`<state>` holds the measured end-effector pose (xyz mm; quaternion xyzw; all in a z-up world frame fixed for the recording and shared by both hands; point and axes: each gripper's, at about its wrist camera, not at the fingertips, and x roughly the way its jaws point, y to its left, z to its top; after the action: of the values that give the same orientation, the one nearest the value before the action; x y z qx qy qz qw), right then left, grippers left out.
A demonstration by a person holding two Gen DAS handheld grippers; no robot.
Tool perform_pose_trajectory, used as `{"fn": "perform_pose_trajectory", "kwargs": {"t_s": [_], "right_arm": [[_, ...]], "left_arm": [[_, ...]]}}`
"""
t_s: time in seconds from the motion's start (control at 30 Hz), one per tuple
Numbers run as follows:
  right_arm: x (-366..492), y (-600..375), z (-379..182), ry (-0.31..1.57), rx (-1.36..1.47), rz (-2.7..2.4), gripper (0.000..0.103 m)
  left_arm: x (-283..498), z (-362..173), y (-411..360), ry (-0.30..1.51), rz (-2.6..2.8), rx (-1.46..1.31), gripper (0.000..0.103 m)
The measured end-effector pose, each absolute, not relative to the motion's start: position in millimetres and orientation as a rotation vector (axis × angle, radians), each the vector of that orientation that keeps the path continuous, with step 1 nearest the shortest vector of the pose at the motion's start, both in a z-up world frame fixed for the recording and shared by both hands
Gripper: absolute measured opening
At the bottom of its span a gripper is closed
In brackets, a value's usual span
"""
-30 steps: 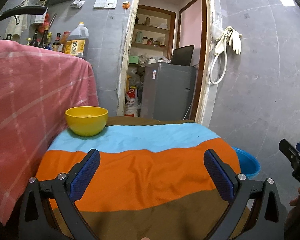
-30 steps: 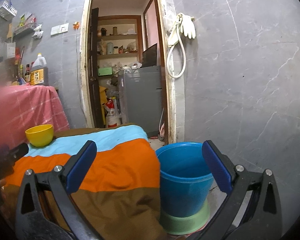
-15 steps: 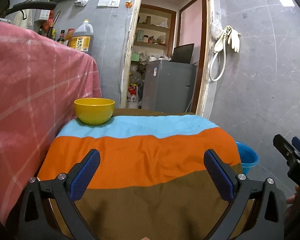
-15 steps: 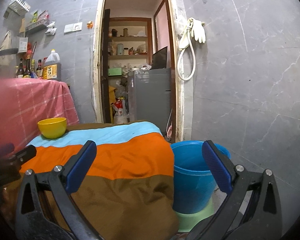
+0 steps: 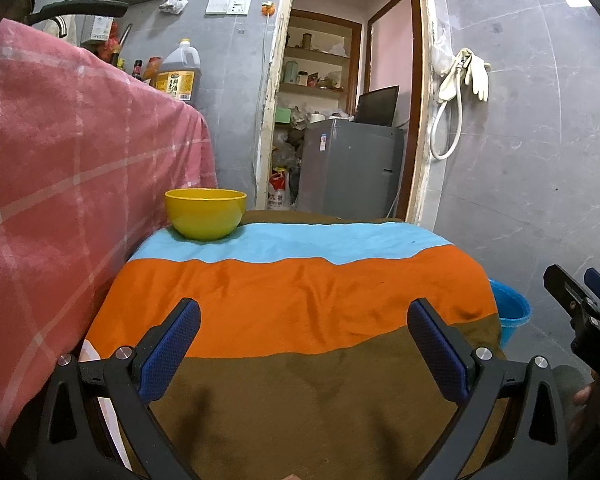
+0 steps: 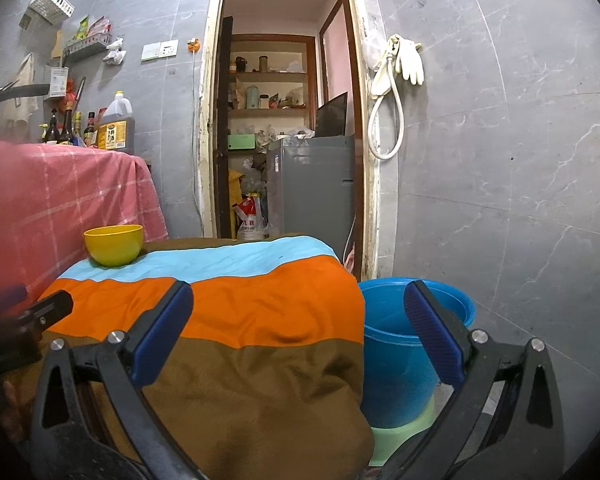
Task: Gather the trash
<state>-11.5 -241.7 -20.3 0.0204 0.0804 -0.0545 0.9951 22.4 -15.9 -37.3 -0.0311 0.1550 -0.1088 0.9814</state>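
A low table under a striped blue, orange and brown cloth [image 5: 300,300] fills the near view. A yellow bowl [image 5: 205,213] stands at its far left corner; it also shows in the right wrist view [image 6: 113,245]. A blue bucket [image 6: 404,344] stands on the floor right of the table, on a green base; its rim shows in the left wrist view [image 5: 510,312]. My left gripper [image 5: 304,340] is open and empty over the near part of the cloth. My right gripper [image 6: 298,328] is open and empty at the table's right edge, near the bucket. No trash item shows.
A taller surface under a pink checked cloth [image 5: 60,184] stands left of the table, with an oil jug [image 5: 179,72] and bottles behind. A doorway [image 6: 284,136] with a grey cabinet [image 6: 316,188] lies ahead. A grey tiled wall [image 6: 500,160] with hanging gloves is to the right.
Both grippers have drawn back and lowered, so the table and bowl sit higher and farther in view. Both stay open and empty.
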Motion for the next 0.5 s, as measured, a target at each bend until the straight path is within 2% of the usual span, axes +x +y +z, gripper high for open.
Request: {"fn": "perform_pose_trajectory", "kwargs": {"t_s": [0.5], "right_arm": [[-9.6,-242.1,-22.5,0.151,0.032,-0.104,0.103]], "left_arm": [[19.8,-42.0,-11.7,0.293,-0.211,-0.041,0.102]]}}
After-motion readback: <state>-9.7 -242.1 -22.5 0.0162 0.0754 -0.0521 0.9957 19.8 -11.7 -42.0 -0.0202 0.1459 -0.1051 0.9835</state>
